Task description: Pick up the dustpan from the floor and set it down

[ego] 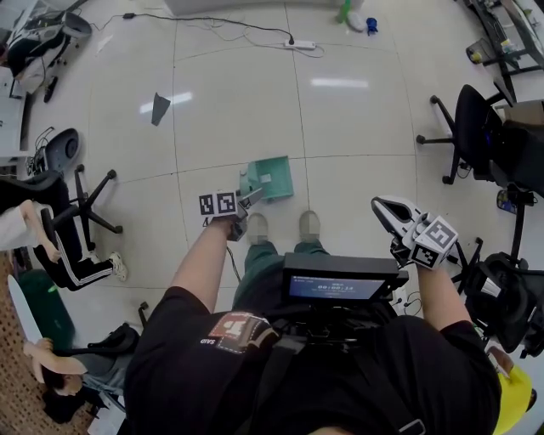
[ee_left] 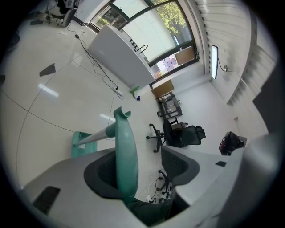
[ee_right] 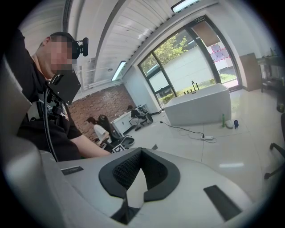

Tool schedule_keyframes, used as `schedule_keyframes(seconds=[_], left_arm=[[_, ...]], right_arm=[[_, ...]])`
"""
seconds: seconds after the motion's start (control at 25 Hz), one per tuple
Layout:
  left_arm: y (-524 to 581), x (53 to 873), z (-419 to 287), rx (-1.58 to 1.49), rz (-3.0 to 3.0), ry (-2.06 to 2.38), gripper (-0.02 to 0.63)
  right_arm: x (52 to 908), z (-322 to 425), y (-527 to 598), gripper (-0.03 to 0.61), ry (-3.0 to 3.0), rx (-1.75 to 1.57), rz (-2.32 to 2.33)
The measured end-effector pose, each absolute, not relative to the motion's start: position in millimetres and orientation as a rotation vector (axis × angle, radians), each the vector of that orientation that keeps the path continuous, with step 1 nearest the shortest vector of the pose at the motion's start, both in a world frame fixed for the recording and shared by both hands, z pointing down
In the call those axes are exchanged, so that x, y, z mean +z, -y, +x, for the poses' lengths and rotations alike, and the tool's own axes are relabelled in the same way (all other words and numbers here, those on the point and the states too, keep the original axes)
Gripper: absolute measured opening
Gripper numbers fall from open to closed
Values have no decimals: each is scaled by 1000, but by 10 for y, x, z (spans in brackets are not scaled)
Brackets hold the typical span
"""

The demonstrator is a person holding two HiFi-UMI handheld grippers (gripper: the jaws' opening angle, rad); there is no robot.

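The green dustpan [ego: 268, 178] rests on the white tiled floor just ahead of the person's shoes [ego: 257, 228]. Its long handle rises back to my left gripper [ego: 252, 198]. In the left gripper view the green grip of the handle [ee_left: 124, 151] stands between the jaws and leans against the left pad, with a wide gap to the right pad; the pan [ee_left: 81, 143] shows beyond. The left gripper [ee_left: 143, 156] is open. My right gripper [ego: 380, 205] hangs at the right, away from the dustpan, and holds nothing. In its own view the right gripper [ee_right: 141, 152] has its pad tips meeting.
Black office chairs stand at the right [ego: 467, 127] and the left [ego: 81, 212]. A power strip with a cable [ego: 302, 44], a grey scrap [ego: 160, 108] and a green bottle [ego: 347, 13] lie farther out. Someone sits at the lower left [ego: 51, 365].
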State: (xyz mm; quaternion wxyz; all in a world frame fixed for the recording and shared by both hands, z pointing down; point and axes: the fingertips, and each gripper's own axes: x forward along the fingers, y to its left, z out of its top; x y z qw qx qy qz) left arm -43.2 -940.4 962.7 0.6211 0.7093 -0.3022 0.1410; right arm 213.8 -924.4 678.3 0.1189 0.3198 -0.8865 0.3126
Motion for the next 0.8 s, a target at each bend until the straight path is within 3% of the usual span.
schedule_keyframes(seconds=[0.28, 0.8], left_arm=[[9322, 9635, -565, 457, 1580, 685, 388], [9167, 9840, -638, 820, 1609, 754, 417]], right_arm=[[6677, 2136, 9402, 23, 2602, 917, 933], [6704, 2124, 9386, 23, 2602, 924, 918]])
